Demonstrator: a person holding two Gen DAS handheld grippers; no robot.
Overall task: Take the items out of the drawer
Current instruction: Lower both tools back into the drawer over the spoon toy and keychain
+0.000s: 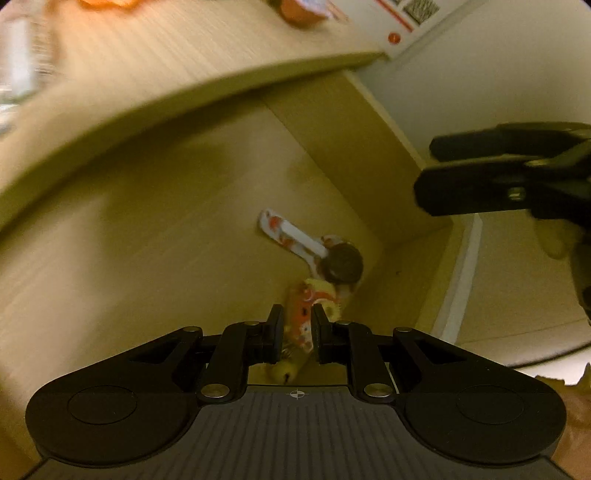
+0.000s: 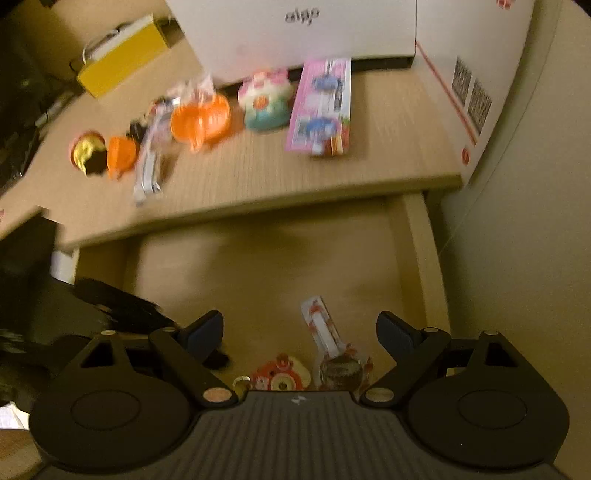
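Observation:
The drawer (image 1: 166, 240) stands open under the desk top. My left gripper (image 1: 297, 325) is low inside it, shut on an orange and yellow toy (image 1: 301, 314) that runs between its fingers. Just beyond lies a white and orange packet (image 1: 284, 232) with a brown round piece (image 1: 341, 262) at its near end, close to the drawer's right wall. My right gripper (image 2: 301, 330) hovers open above the same packet (image 2: 321, 325) and the orange toy (image 2: 280, 376), with nothing between its fingers. It shows as black fingers (image 1: 498, 173) at the right of the left wrist view.
Several items lie on the desk top (image 2: 388, 147): a pink card pack (image 2: 321, 107), a pastel toy (image 2: 264, 99), orange toys (image 2: 199, 118), a yellow box (image 2: 122, 55). A white box (image 2: 295, 29) stands behind them. A wall (image 2: 517, 240) runs along the drawer's right.

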